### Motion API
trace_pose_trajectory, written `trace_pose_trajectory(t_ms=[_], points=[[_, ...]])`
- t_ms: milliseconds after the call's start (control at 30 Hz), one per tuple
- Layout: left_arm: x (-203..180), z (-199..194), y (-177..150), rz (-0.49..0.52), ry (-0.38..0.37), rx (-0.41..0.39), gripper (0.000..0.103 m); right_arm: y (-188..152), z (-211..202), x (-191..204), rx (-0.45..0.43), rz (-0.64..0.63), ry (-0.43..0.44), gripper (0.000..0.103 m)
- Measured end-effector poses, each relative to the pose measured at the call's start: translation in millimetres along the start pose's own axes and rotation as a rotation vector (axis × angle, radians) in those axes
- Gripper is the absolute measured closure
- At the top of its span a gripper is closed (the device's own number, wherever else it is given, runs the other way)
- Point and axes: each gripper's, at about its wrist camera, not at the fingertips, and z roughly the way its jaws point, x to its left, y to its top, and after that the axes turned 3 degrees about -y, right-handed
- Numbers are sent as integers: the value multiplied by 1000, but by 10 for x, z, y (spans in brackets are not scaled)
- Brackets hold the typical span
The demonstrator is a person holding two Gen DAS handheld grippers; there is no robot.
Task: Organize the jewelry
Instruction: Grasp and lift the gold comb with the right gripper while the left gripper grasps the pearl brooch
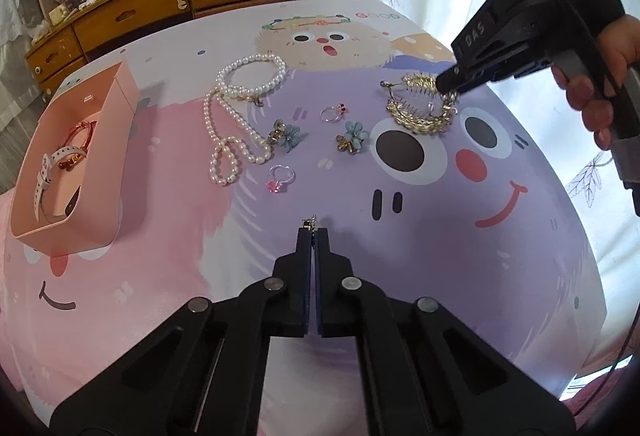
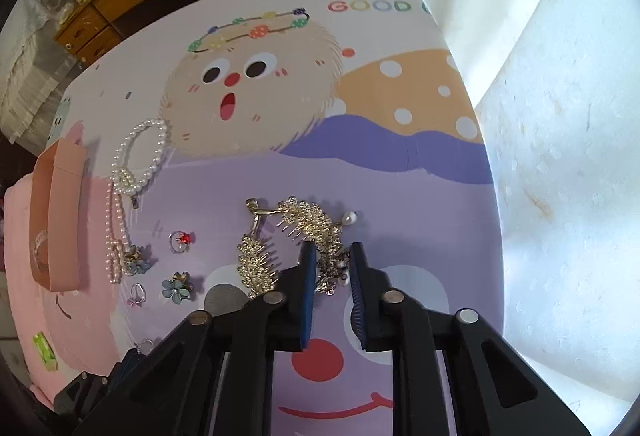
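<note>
My left gripper (image 1: pixel 313 230) is shut on a small metal piece of jewelry (image 1: pixel 310 222) that sticks out past the fingertips, held above the cartoon tablecloth. My right gripper (image 2: pixel 331 250) is open, its jaws on either side of one end of the gold leaf hair comb (image 2: pixel 306 224); it also shows in the left wrist view (image 1: pixel 450 86) at the comb (image 1: pixel 420 104). A pink box (image 1: pixel 100 140) at the left holds a white-strapped watch (image 1: pixel 56 164). On the cloth lie pearl necklaces (image 1: pixel 236 116), two blue flower earrings (image 1: pixel 286 134), a red-stone ring (image 1: pixel 334 112) and a pink-stone ring (image 1: pixel 280 178).
A wooden dresser (image 1: pixel 160 0) stands beyond the table's far edge. A white curtain (image 2: pixel 540 116) hangs along the right edge. A small green packet (image 2: pixel 43 350) lies at the table's near left in the right wrist view.
</note>
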Motion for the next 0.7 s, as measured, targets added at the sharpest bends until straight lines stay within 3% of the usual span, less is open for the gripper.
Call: trace_pose_trajectory(t_ms=[267,700], points=[[12,-68,-48,-25,-21,-3,103,-89,-298,84,-80,-76,39,97],[141,-490,-37,-77,-4,-40,103,-317,-677,307,-101,-108,139,101]])
